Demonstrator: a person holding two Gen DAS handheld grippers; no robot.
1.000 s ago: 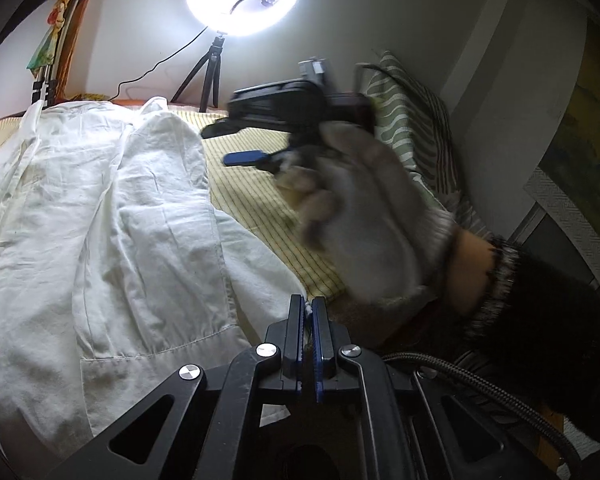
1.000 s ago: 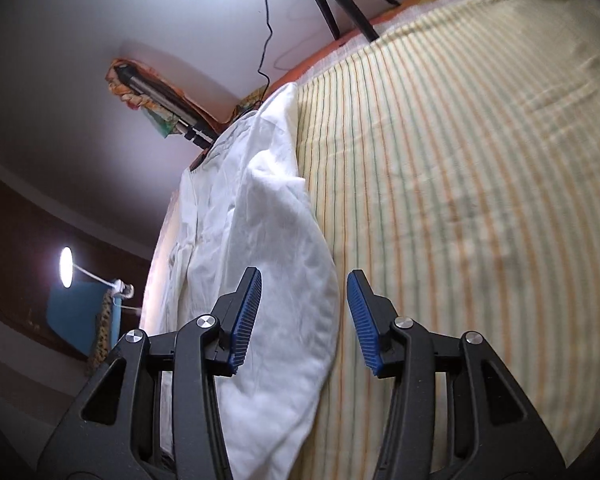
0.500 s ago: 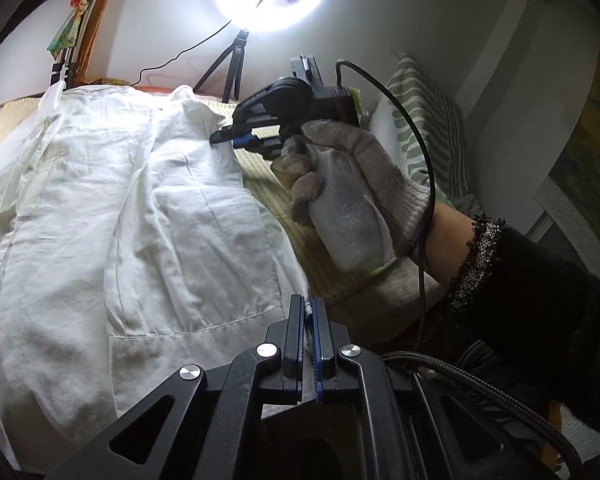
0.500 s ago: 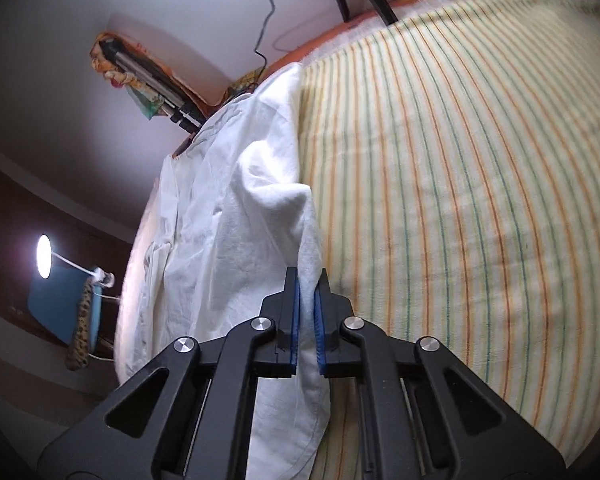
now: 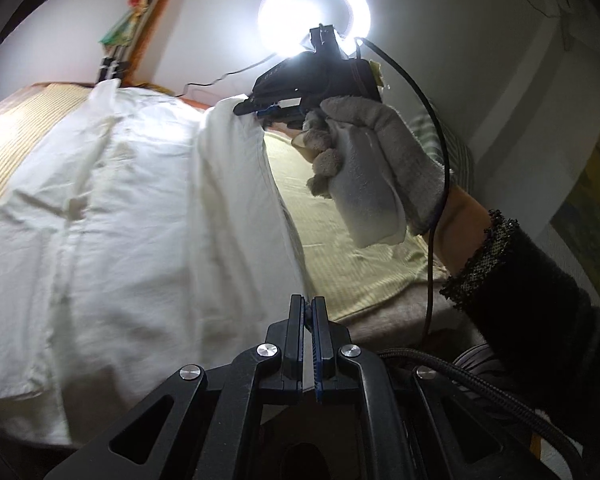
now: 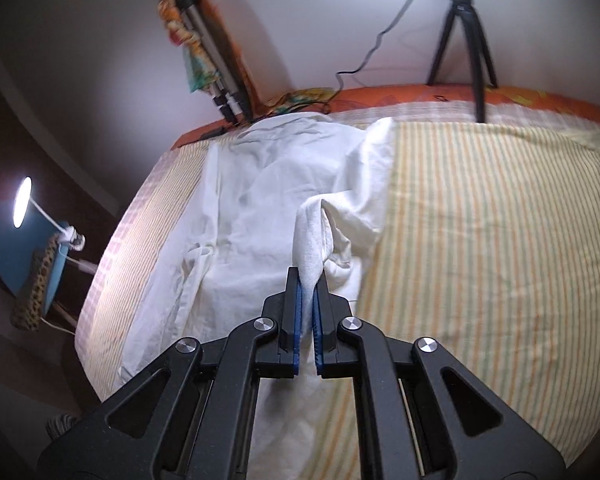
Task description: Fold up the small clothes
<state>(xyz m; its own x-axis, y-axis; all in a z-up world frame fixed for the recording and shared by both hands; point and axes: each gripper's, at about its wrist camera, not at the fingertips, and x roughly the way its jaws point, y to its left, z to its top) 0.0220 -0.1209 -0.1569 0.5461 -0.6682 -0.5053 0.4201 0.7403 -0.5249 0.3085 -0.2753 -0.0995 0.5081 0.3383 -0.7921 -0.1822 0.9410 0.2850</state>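
Note:
A white shirt (image 5: 132,208) lies spread on the striped bed sheet (image 5: 340,240). My left gripper (image 5: 308,312) sits at the shirt's near right edge, jaws shut, with the cloth's edge running into the tips. Farther back, a gloved hand (image 5: 372,152) holds my right gripper (image 5: 256,110), which pinches the shirt's right side and lifts it off the bed. In the right wrist view the right gripper (image 6: 308,300) is shut on a raised fold of the white shirt (image 6: 260,200), which hangs from the pads in a ridge.
A ring light (image 5: 314,16) on a tripod (image 6: 464,20) stands at the bed's far edge. A folded tripod (image 6: 208,48) leans on the wall. A desk lamp (image 6: 22,202) glows at the left. A striped pillow (image 5: 456,148) lies at the right. Bare striped sheet (image 6: 480,240) spreads right of the shirt.
The right gripper closed on the shirt's right edge and has lifted it up and toward the shirt's middle. The left gripper stayed shut and shifted sideways along the near edge.

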